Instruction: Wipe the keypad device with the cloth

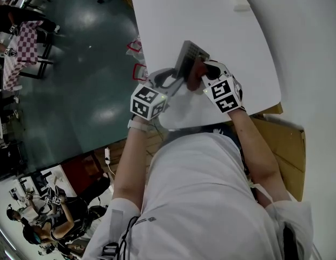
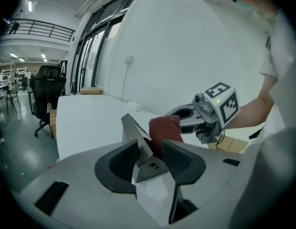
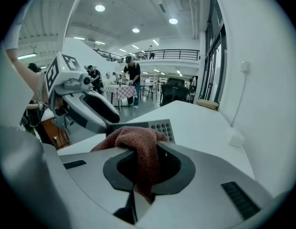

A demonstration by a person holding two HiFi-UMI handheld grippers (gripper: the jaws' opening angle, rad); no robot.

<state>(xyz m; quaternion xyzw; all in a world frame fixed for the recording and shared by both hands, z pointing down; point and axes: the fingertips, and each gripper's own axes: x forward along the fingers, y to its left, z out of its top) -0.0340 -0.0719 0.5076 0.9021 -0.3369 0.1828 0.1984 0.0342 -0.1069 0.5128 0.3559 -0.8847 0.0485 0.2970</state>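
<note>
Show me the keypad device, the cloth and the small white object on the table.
keypad device [image 3: 161,128], right gripper view, its button face.
cloth [image 3: 140,138], right gripper view, its bunched top.
small white object [image 3: 235,138], right gripper view, its middle.

Beyond both jaws the white table [image 1: 211,20] offers open passage; a small white block [image 1: 241,5] lies far ahead. The keypad device [image 1: 192,56] occupies the left jaws.

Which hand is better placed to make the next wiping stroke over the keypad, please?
Right, probably. The right tool grips the cloth, bunched right by the keys of the keypad device, while the left tool is clamped on the device's edge, holding it tilted up.
</note>
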